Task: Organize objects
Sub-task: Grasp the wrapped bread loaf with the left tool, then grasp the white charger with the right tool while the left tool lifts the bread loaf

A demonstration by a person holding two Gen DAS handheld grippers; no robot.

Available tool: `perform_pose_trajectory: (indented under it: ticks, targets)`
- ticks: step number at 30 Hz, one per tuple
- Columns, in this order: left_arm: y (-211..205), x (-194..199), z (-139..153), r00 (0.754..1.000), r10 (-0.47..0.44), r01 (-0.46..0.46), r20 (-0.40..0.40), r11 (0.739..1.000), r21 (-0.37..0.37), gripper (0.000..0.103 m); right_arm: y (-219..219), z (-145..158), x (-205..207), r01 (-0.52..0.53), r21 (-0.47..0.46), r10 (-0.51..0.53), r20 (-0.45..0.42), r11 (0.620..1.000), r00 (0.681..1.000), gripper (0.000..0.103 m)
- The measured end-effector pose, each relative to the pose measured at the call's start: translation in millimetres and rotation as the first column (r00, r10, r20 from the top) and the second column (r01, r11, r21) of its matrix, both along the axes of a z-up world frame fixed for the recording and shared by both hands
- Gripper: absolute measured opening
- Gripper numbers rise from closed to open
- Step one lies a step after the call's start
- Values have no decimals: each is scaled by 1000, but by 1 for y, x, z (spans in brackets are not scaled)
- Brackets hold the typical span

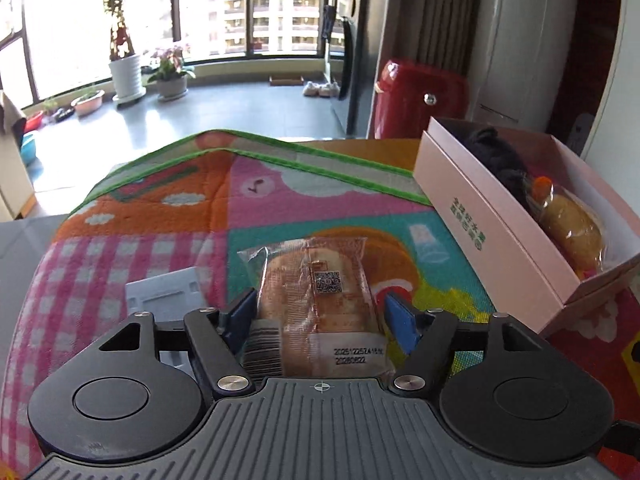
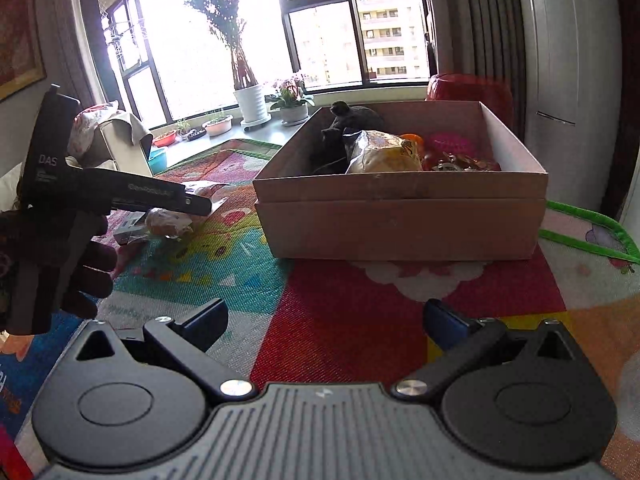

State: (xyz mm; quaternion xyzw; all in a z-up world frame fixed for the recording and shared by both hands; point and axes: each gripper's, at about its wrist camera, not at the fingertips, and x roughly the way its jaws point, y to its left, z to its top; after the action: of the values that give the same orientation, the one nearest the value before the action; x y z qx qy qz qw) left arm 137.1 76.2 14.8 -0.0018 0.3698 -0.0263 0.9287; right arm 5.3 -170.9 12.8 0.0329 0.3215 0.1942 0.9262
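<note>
A wrapped bread packet (image 1: 316, 296) lies on the colourful play mat (image 1: 140, 216), between the blue pads of my left gripper (image 1: 320, 312). The pads flank it without pressing, so the gripper is open. The right wrist view shows that gripper (image 2: 200, 205) from the side, held by a hand (image 2: 92, 268) and hovering over the same packet (image 2: 168, 220). A pink cardboard box (image 1: 480, 208) stands to the right; it holds a black soft thing (image 1: 496, 152) and another wrapped bread (image 1: 572, 232). My right gripper (image 2: 326, 316) is open and empty, low over the mat in front of the box (image 2: 400, 224).
A pale grey plastic piece (image 1: 164, 296) lies left of the packet. A red stool (image 1: 420, 96) stands behind the box. Potted plants (image 1: 128, 76) line the window. The mat's green edge (image 2: 592, 220) runs right of the box.
</note>
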Motion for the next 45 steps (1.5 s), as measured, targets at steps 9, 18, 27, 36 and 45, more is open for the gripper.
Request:
perform_pose_trajectory:
  ticks: [9,18,27,36,45]
  targets:
    - [-11,-1,0,999,-34,34,-1,999,-39,62,-1,-2,1,13,-1,-13,-19,1000,1000,103]
    - [25,-77,10,993,-60,79,106,979,-188,60,2,-6,8,34,-27,-36,-59,999,998,103]
    - [130,-122,7,925,309,-207,222,897,-390,60,9,-8,12,33,-81,-40,-80,996,996,103]
    - [155,-141,4,852,443,-296,277,847,-442,60,67,15,30,-106,-174,78,-161,979,984,103]
    - [171,-150,-3,826,500,-319,262,796,-515,60,234,42,66,-312,-249,318,-16,917,948,90]
